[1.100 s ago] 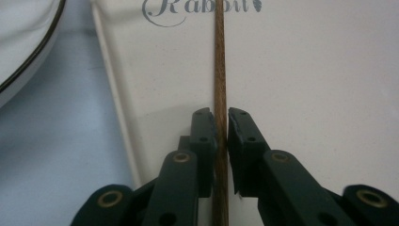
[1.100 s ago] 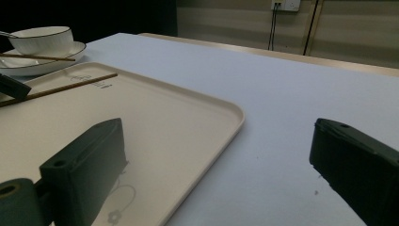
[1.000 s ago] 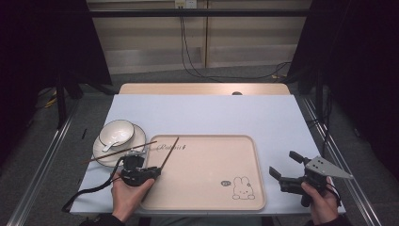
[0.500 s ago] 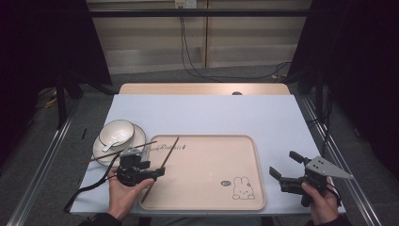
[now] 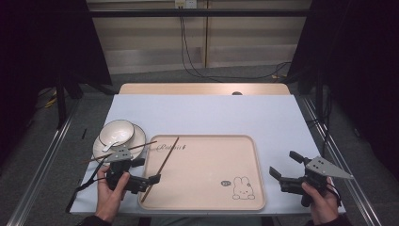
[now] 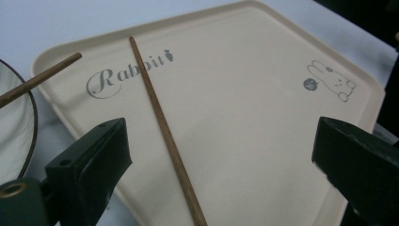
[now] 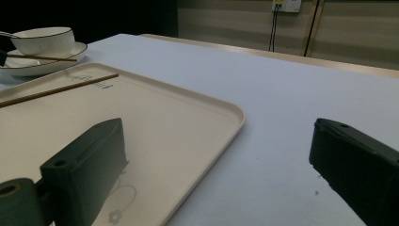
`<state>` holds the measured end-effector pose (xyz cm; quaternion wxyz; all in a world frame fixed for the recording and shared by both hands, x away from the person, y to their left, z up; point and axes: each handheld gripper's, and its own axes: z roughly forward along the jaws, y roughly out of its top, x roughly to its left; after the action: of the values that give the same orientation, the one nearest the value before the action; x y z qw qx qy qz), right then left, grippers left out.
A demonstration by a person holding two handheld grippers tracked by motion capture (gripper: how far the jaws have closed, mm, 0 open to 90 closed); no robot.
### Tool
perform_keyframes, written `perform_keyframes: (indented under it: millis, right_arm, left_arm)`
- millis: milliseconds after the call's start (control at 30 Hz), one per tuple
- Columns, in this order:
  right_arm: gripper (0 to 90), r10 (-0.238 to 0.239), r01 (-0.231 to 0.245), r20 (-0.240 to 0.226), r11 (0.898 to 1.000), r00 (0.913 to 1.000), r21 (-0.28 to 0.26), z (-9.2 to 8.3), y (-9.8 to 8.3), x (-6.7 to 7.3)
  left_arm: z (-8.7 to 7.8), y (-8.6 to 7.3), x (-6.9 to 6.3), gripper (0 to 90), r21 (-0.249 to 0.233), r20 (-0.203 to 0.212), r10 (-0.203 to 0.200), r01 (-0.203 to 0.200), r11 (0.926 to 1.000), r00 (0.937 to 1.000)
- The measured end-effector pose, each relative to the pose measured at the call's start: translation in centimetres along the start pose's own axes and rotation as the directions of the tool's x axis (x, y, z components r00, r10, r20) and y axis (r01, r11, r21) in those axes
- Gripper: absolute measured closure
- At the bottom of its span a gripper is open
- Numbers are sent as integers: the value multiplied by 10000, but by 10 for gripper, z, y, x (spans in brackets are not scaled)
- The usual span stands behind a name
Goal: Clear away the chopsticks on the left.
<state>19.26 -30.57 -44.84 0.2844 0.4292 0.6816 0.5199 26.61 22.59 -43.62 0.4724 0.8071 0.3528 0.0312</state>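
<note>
left gripper (image 5: 149, 175) sat over the near-left corner of the beige tray (image 5: 207, 200), jaws just opened wide with nothing gripped; one chopstick (image 5: 161, 167) lay loose on the tray's left side, slanting from the "rabbit" print toward that corner, passing between the spread jaws in the left gripper view. second chopstick (image 5: 123, 151) rested across the plate (image 5: 137, 139) under the bowl (image 5: 116, 132), tip reaching the tray's edge. right gripper (image 5: 283, 165) hovered beside the tray's right edge, jaws wide, empty.

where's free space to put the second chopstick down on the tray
The tray is bare from the chopstick lying on it across to the rabbit print. It is crowded at its left edge, by the left claw, bowl and plate.
</note>
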Motion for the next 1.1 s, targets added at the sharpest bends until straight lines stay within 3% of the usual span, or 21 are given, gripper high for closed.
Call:
perform_keyframes:
  millis: [100,167,267,333,433,500,633,700,867,1100]
  right_arm:
    - [39,21,-21,-20,10000,10000,-1,0,0,0]
    - [39,7,-8,-44,10000,10000,-13,0,0,0]
    - [39,-12,12,8,10000,10000,-2,0,0,0]
    - [39,-8,8,-25,10000,10000,5,0,0,-1]
    - [39,2,-2,-7,10000,10000,-9,0,0,0]
    - [39,4,-4,-4,10000,10000,-7,0,0,0]
    - [39,-17,17,9,10000,10000,-10,0,0,0]
    - [39,-12,12,46,10000,10000,-4,0,0,0]
    - [39,6,-6,41,10000,10000,-2,0,0,0]
    - [40,-9,9,17,10000,10000,-17,0,0,0]
  left_arm:
    - [-8,-1,2,41,-11,-285,519,-520,9986,9982]
    - [-13,-2,5,40,-178,-226,833,-837,9963,9963]
    - [-22,-6,13,40,-682,147,513,-502,9964,9986]
    - [-28,-7,15,36,-744,-298,796,-816,9939,9964]
    - [-37,-10,20,33,-1098,40,819,-809,9907,9966]
    - [-41,-12,25,24,-1051,-128,822,-831,9910,9965]
    - [-50,-17,35,24,-1045,286,674,-641,9925,9973]
    - [-53,-20,39,24,-1108,126,579,-562,9923,9982]
    - [-61,-24,50,31,-1056,-236,686,-707,9919,9974]
    - [-75,-23,66,50,-823,49,1068,-1060,9910,9943]
